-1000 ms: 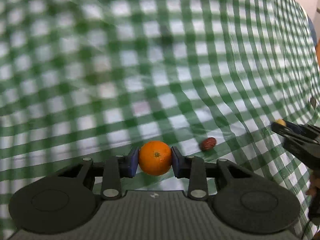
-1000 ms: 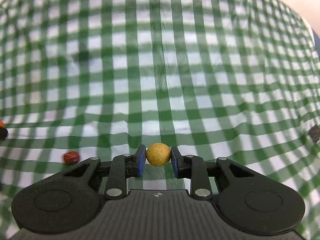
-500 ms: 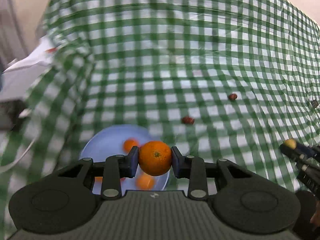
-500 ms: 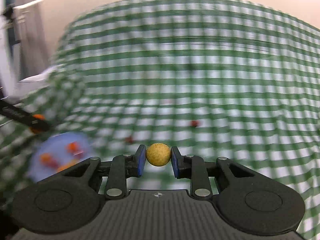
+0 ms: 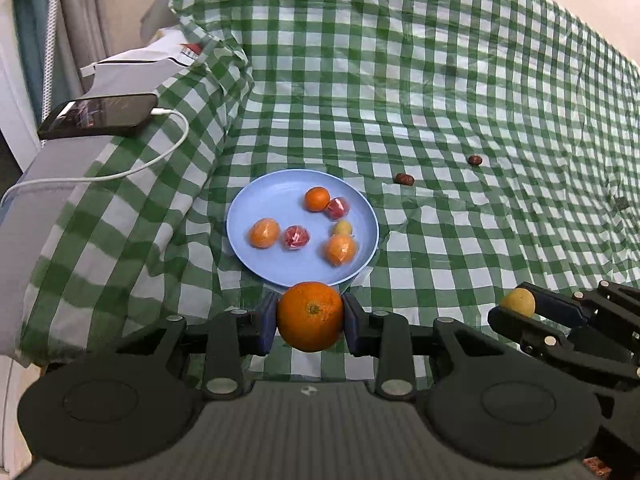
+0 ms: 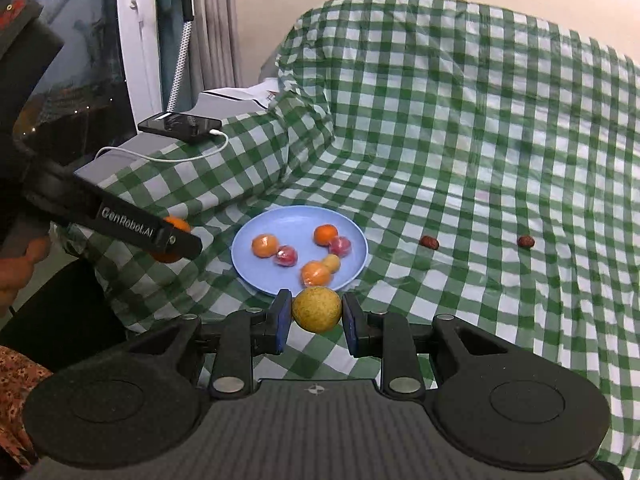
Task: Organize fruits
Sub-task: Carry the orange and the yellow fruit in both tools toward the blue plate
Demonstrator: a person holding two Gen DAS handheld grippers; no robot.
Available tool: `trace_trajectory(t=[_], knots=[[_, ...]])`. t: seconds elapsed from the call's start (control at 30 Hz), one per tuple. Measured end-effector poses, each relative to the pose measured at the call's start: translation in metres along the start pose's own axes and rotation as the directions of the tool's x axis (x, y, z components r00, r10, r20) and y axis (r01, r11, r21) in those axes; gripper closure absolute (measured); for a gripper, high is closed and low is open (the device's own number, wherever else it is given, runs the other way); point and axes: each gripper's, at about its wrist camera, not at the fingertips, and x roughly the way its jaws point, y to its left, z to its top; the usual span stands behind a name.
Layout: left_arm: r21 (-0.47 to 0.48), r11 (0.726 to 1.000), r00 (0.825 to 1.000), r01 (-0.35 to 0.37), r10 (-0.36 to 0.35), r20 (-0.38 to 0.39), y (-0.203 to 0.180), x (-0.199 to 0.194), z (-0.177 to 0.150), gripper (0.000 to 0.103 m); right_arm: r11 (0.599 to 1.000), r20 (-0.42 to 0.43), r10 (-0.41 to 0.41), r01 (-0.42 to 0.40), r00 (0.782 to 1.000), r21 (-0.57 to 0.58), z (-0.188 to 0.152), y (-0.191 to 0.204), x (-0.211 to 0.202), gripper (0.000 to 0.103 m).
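A green-and-white checked cloth (image 5: pixel 440 80) covers everything, and on it sits a pale blue plate (image 5: pixel 260 196) of orange, red and yellow fruits. The black tongs, left (image 5: pixel 310 322) and right (image 6: pixel 316 316), have blue pads (image 6: pixel 282 320); one grips a bright orange (image 5: pixel 310 316), the other a dull yellow fruit (image 6: pixel 317 309). Two dark reddish-brown fruits (image 5: pixel 404 179) dot the checks, beside a black phone (image 5: pixel 100 116) with a white cable (image 5: pixel 120 172).
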Motion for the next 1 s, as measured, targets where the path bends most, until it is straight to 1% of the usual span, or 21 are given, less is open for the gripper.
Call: trace_trajectory(t=[0.2,0.3,0.6,1.0], knots=[[-0.028,0.999,0.999,0.026,-0.025,0.036,0.010,-0.010,-0.003,0.065,0.999,0.006,-0.012,0.012,1.000,-0.039,0.002,0.013,-0.007,0.075],[-0.039,0.999,0.999,0.033,-0.031,0.043,0.013,-0.011,-0.003,0.065,0.999,0.003,-0.017,0.017,1.000,-0.046,0.003,0.013,-0.003,0.075],[-0.063,0.997,0.999,0.037,-0.035,0.037,0.018,-0.007,-0.001,0.065,0.999,-0.014,-0.011,0.011,1.000,-0.051,0.003,0.012,0.000,0.075],[-0.071,0.997,0.999,0.032,-0.031,0.016,0.020,0.006,0.003,0.065,0.999,-0.041,-0.005,0.004,0.999,-0.037,0.001,0.005,0.011,0.075]])
